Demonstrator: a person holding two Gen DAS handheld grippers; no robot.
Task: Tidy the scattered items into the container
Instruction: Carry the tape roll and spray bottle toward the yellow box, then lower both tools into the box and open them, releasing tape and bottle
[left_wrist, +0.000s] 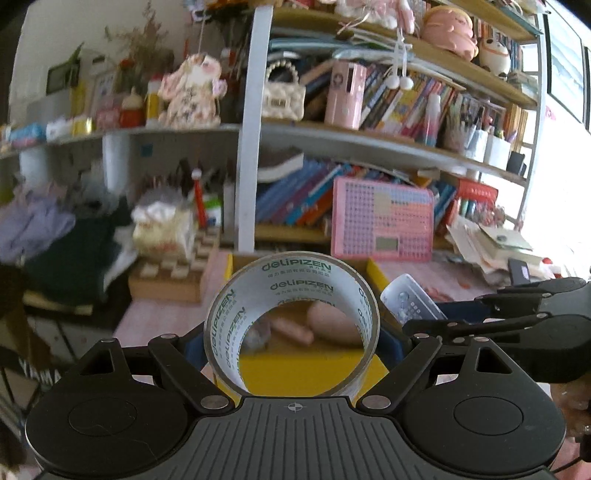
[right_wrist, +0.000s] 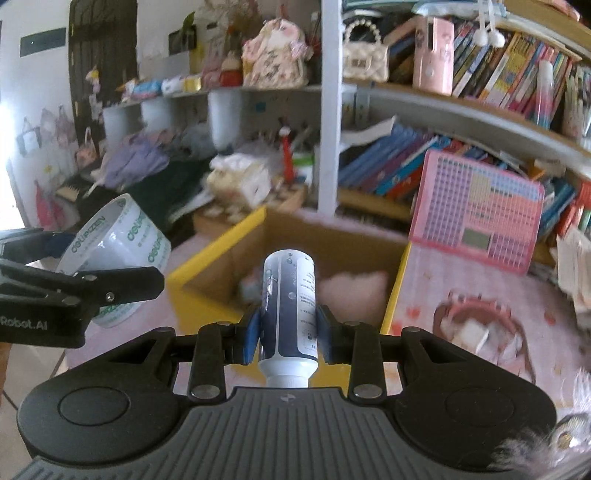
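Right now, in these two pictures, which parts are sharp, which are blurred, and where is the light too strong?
Left wrist view: the tape roll in the left gripper is sharp, the clothes at far left smear, the right edge blows out white. Right wrist view: the bottle in the right gripper is crisp, the yellow box is soft, glare whitens the left edge. Both views bend the shelves.

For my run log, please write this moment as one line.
left tool: shut on tape roll | right tool: shut on bottle | yellow box: ahead, open
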